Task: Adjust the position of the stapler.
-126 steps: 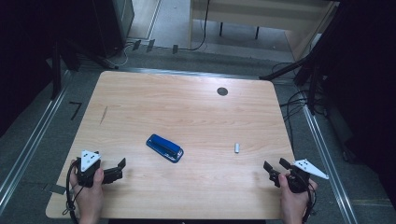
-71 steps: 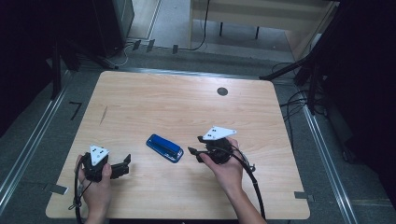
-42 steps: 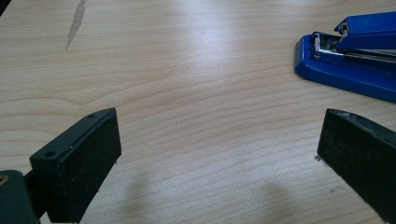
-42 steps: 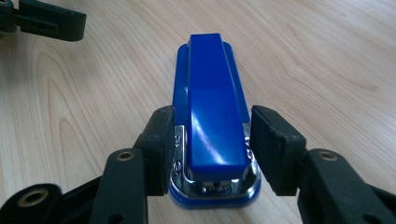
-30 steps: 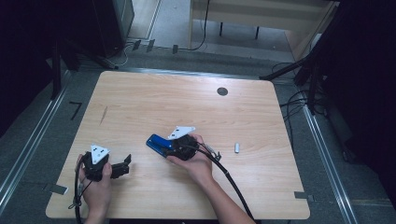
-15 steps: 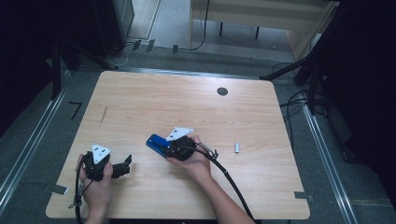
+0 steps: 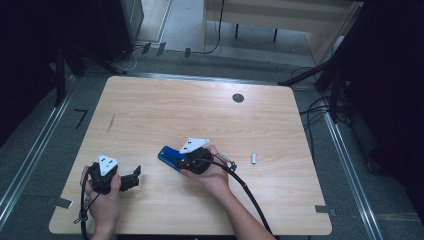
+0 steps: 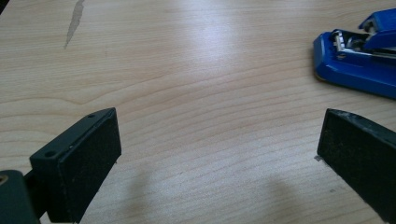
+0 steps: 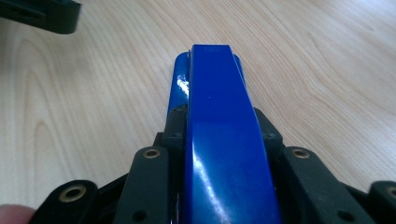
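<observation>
Right gripper [image 7: 176, 159], jaws just closing, now clamps the blue stapler [image 9: 219, 116].

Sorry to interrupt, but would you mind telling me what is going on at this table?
A person is working with a handheld gripper in each hand. The right gripper has just closed its jaws on the sides of a blue stapler lying near the middle of the wooden table. The left gripper rests near the front edge, jaws open with nothing between them. A small white cylinder lies to the right.

Bright overhead light on the table [image 7: 150, 110] (dark surroundings); glare on the stapler [image 9: 224, 154].
</observation>
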